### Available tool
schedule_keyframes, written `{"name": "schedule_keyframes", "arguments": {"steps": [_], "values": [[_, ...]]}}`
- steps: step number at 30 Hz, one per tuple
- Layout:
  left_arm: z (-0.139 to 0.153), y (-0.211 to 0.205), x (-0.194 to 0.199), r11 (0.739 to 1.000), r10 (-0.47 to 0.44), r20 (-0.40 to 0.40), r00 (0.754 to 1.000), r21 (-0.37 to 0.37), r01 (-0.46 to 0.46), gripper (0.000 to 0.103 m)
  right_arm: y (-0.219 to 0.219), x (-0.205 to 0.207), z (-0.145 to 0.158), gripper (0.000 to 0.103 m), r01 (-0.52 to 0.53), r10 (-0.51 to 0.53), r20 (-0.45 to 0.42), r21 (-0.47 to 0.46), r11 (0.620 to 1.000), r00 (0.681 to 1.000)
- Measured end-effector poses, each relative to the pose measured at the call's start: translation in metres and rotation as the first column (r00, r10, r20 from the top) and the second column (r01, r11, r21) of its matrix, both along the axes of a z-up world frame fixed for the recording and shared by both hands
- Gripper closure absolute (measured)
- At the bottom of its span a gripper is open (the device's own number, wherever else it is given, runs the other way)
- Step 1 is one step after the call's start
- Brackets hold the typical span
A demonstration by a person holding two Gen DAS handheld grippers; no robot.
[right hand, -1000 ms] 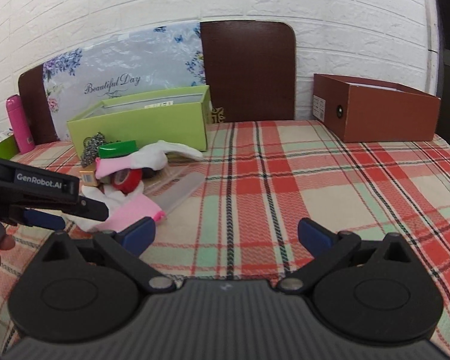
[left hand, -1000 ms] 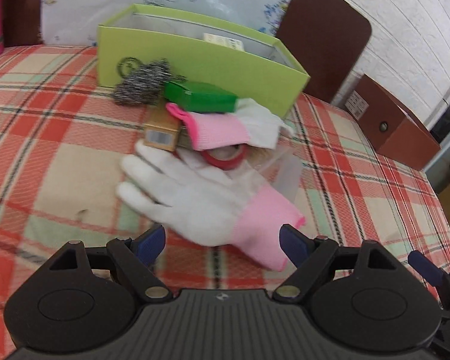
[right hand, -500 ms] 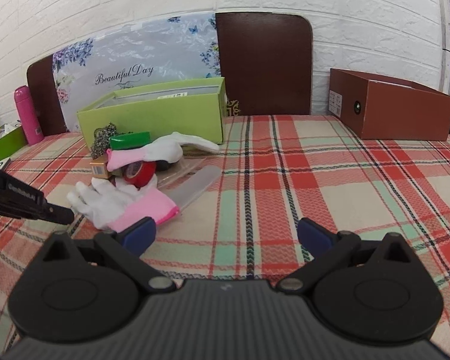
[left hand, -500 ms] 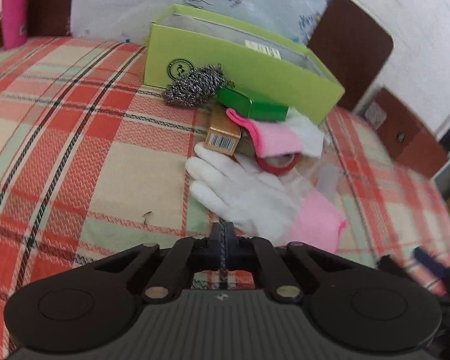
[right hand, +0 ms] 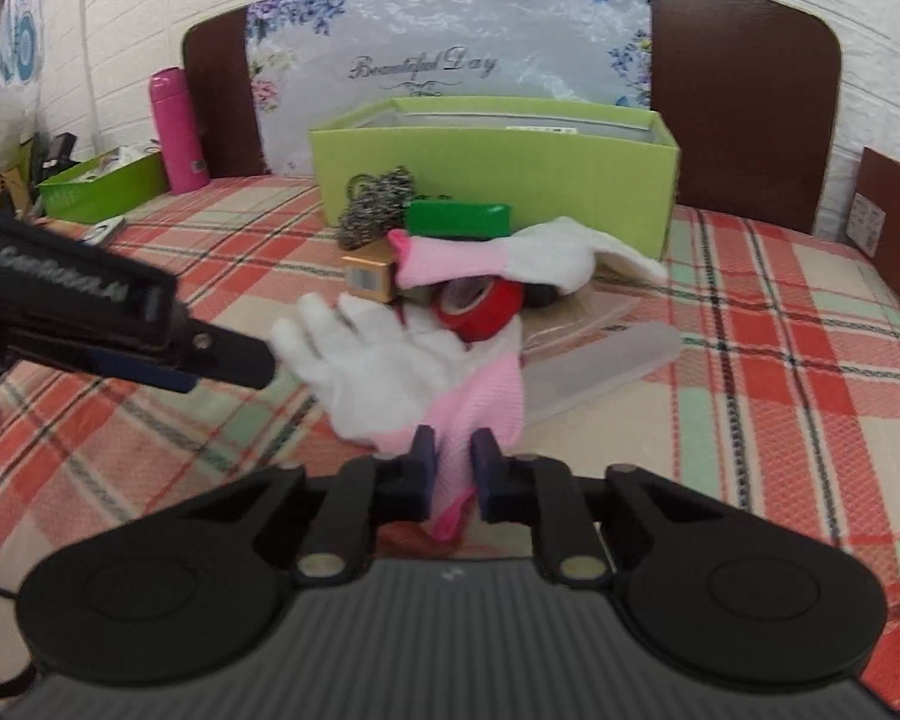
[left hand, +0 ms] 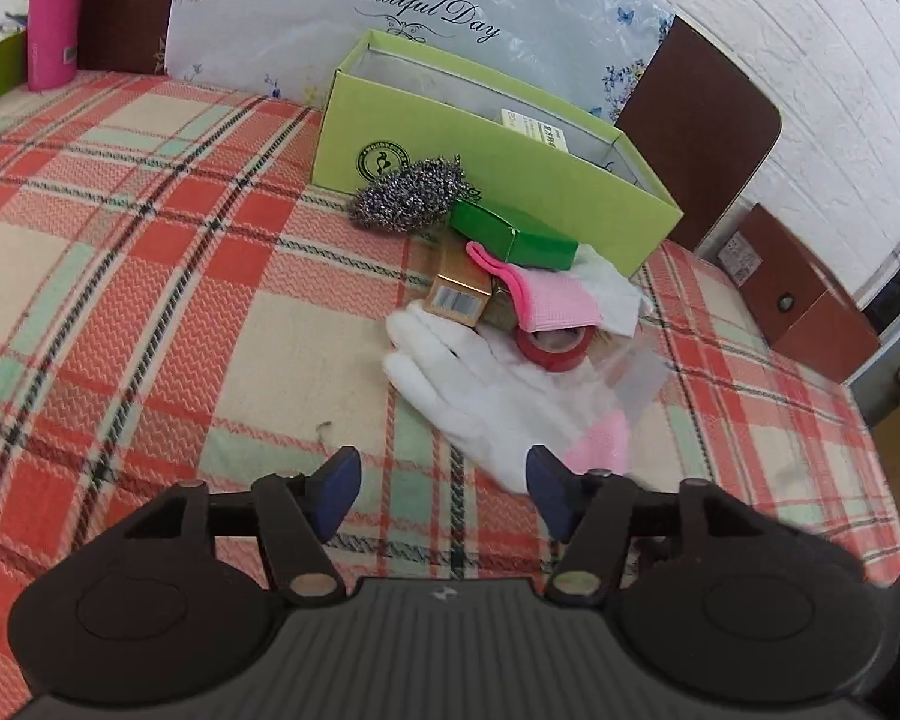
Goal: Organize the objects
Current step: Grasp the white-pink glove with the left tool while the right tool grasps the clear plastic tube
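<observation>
Your right gripper (right hand: 450, 468) is clamped on the pink cuff of the near glove (right hand: 384, 372), apparently to lift it clear of the clutter beside the green box (right hand: 492, 174). Your left gripper (left hand: 441, 483) is opening with nothing between its jaws; the glove lies just beyond its right finger.

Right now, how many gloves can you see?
2. The near glove lies flat, its pink cuff pinched by the right gripper. The second glove drapes over the pile behind it. More may be hidden underneath.
</observation>
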State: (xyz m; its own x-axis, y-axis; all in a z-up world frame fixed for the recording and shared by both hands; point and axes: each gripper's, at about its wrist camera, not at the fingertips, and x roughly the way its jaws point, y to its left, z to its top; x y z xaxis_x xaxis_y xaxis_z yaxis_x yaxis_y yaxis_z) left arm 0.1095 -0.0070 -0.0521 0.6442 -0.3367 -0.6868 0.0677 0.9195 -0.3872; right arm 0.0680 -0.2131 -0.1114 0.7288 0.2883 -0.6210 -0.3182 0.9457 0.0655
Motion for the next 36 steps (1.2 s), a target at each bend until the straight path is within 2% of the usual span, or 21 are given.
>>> {"name": "schedule_keyframes", "arguments": {"steps": [2,5,7,9,10,11,12,13,14,17,19,21,24,25,26,27,28,29,30,31,36], "values": [[-0.004,-0.006,0.003,1.000,-0.019,-0.020,1.000,-0.022,0.019,0.034,0.006,-0.011,0.000,0.092,-0.071,0.073,-0.032,0.047,0.996,0.997],[-0.009,-0.021,0.007,0.998,-0.057,-0.035,0.998,-0.014,0.057,0.034,0.014,-0.029,0.003,0.092,-0.136,0.137,-0.035,0.049,0.990,0.990],[-0.014,-0.036,0.011,0.996,-0.085,-0.027,0.996,0.019,0.086,0.034,0.010,-0.037,0.005,0.092,-0.138,0.140,-0.041,0.061,0.989,0.989],[-0.016,-0.049,0.010,0.990,-0.113,0.026,0.993,0.086,0.110,0.034,0.001,-0.042,0.009,0.090,-0.129,0.132,-0.049,0.076,0.989,0.990],[-0.017,-0.056,0.011,0.981,-0.139,0.042,0.989,0.146,0.131,0.048,-0.002,-0.043,0.011,0.082,-0.125,0.130,-0.056,0.073,0.989,0.990],[-0.018,-0.061,0.012,0.966,-0.160,0.060,0.985,0.215,0.144,0.074,-0.007,-0.046,0.014,0.075,-0.119,0.122,-0.057,0.062,0.991,0.991],[-0.019,-0.062,0.012,0.955,-0.178,0.072,0.981,0.252,0.155,0.084,-0.011,-0.048,0.017,0.059,-0.095,0.098,-0.048,0.048,0.994,0.994],[-0.020,-0.056,0.015,0.958,-0.187,0.061,0.980,0.231,0.169,0.090,-0.016,-0.051,0.020,0.052,-0.055,0.056,-0.026,0.032,0.998,0.998],[-0.020,-0.048,0.017,0.965,-0.186,0.048,0.981,0.197,0.173,0.094,-0.021,-0.050,0.022,0.052,-0.019,0.020,-0.011,0.019,1.000,1.000],[-0.014,-0.022,0.016,0.978,-0.164,0.019,0.986,0.136,0.160,0.096,-0.030,-0.032,0.025,0.052,0.104,-0.103,-0.018,0.013,0.995,0.994],[-0.009,-0.006,0.008,0.983,-0.150,0.010,0.989,0.105,0.149,0.096,-0.031,-0.014,0.023,0.040,0.157,-0.156,-0.026,0.045,0.987,0.987],[-0.003,0.011,0.000,0.989,-0.117,0.010,0.993,0.087,0.116,0.096,-0.028,0.007,0.018,0.035,0.199,-0.197,-0.042,0.068,0.978,0.980],[0.005,0.030,-0.009,0.993,-0.075,0.014,0.997,0.093,0.074,0.096,-0.019,0.036,0.007,0.035,0.242,-0.235,-0.082,0.082,0.967,0.968],[0.006,0.035,-0.011,0.993,-0.064,0.016,0.998,0.096,0.063,0.093,-0.015,0.042,0.003,0.035,0.247,-0.241,-0.089,0.072,0.966,0.967],[0.007,0.037,-0.013,0.993,-0.060,0.011,0.998,0.103,0.058,0.084,-0.012,0.044,-0.001,0.036,0.255,-0.250,-0.086,0.045,0.966,0.964],[0.007,0.039,-0.014,0.993,-0.061,0.005,0.998,0.104,0.060,0.079,-0.009,0.044,-0.005,0.042,0.262,-0.260,-0.077,0.017,0.965,0.963],[0.006,0.039,-0.015,0.993,-0.064,0.005,0.998,0.100,0.063,0.068,-0.009,0.041,-0.007,0.060,0.263,-0.263,-0.059,-0.001,0.965,0.963],[0.004,0.038,-0.016,0.993,-0.071,0.005,0.997,0.098,0.070,0.056,-0.010,0.036,-0.008,0.067,0.259,-0.259,-0.042,-0.011,0.966,0.965],[0.002,0.035,-0.016,0.992,-0.082,0.005,0.997,0.098,0.081,0.051,-0.014,0.030,-0.007,0.074,0.258,-0.258,-0.040,-0.015,0.966,0.965],[0.001,0.031,-0.015,0.991,-0.096,0.007,0.995,0.097,0.095,0.047,-0.019,0.025,-0.007,0.075,0.253,-0.253,-0.046,-0.009,0.967,0.966],[-0.008,0.004,-0.005,0.977,-0.182,0.000,0.983,0.113,0.181,0.043,-0.045,-0.020,-0.002,0.076,0.208,-0.209,-0.082,-0.017,0.978,0.975]]}}
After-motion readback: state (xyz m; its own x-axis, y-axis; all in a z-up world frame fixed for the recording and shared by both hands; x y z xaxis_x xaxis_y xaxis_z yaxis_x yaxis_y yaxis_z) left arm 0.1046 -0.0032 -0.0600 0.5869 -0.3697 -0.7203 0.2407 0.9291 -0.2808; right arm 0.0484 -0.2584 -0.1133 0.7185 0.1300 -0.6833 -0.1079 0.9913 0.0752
